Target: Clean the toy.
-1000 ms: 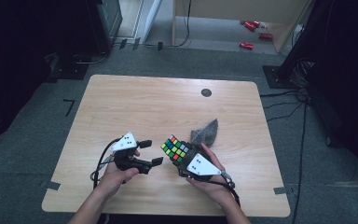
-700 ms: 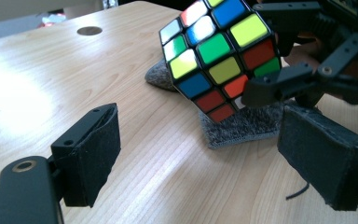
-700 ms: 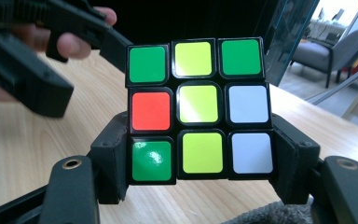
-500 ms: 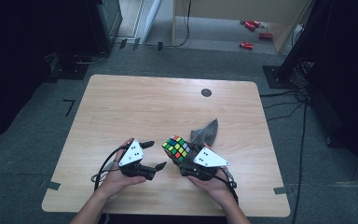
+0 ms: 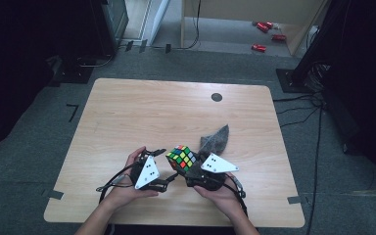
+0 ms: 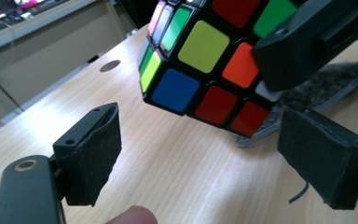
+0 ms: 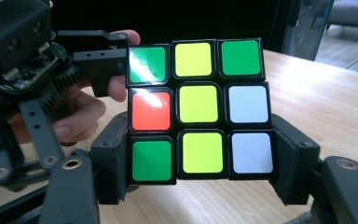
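A scrambled colour cube [image 5: 182,157] is held just above the wooden table [image 5: 142,112], near its front edge. My right gripper [image 5: 185,165] is shut on it. In the right gripper view the two jaws press the lower sides of the cube [image 7: 198,109], whose face shows yellow, green, white and orange squares, so my right gripper [image 7: 200,168] grips it low. My left gripper [image 5: 167,166] points at the cube from the left and stands open. Its pads [image 6: 93,154] have nothing between them. The cube [image 6: 200,60] hangs just ahead of them and higher.
A grey felt cloth [image 5: 215,139] lies on the table behind the cube and under the right gripper. A small black round mark [image 5: 217,97] sits near the far edge. Red items [image 5: 262,27] lie on the floor beyond the table.
My left gripper has moved right and down, closer to the cube. The right gripper and the cube have hardly moved.
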Demonstrator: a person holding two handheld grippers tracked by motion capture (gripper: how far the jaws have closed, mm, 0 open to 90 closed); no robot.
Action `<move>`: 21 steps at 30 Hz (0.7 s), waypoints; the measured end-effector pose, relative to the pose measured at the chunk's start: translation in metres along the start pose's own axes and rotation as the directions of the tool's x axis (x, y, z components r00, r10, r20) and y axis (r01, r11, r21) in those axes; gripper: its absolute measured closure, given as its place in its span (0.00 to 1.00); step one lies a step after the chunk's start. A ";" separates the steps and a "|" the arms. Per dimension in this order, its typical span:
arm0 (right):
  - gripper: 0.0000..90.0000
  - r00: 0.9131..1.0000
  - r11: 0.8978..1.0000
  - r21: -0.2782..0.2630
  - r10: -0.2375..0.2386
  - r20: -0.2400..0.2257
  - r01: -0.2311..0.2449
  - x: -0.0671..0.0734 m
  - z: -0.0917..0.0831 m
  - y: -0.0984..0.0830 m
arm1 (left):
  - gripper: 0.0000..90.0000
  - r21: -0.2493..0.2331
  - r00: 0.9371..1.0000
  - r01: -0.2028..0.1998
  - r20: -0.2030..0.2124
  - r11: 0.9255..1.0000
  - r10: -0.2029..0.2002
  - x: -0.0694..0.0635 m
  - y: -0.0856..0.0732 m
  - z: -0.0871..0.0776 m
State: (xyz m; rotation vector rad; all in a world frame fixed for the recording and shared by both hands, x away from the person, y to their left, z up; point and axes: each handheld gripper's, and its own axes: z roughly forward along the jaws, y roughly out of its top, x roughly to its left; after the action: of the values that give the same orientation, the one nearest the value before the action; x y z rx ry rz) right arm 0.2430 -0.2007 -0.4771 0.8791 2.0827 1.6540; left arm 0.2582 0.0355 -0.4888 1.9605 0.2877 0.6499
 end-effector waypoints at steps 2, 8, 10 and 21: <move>0.38 1.000 1.000 0.005 0.015 -0.006 -0.015 0.001 0.000 0.001 | 0.17 -0.007 1.000 -0.017 -0.015 1.000 0.017 -0.001 0.000 0.000; 0.38 0.999 0.999 0.017 0.051 -0.019 -0.050 0.003 0.001 0.002 | 0.23 -0.035 0.995 -0.089 -0.049 0.995 0.088 -0.006 -0.002 0.000; 0.38 0.998 0.998 0.022 0.067 -0.017 -0.066 0.002 0.001 0.002 | 0.25 -0.039 0.993 -0.103 -0.054 0.994 0.101 -0.007 -0.002 0.001; 0.38 0.993 0.992 0.057 0.111 -0.028 -0.109 0.003 0.003 0.003 | 0.33 -0.040 0.987 -0.149 -0.063 0.988 0.146 -0.013 -0.003 0.002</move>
State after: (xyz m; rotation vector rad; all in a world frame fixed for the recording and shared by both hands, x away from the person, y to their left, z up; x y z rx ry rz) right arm 0.2433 -0.1963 -0.4747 1.0091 2.1455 1.6822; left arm 0.2488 0.0291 -0.4967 1.9342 0.1642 0.8055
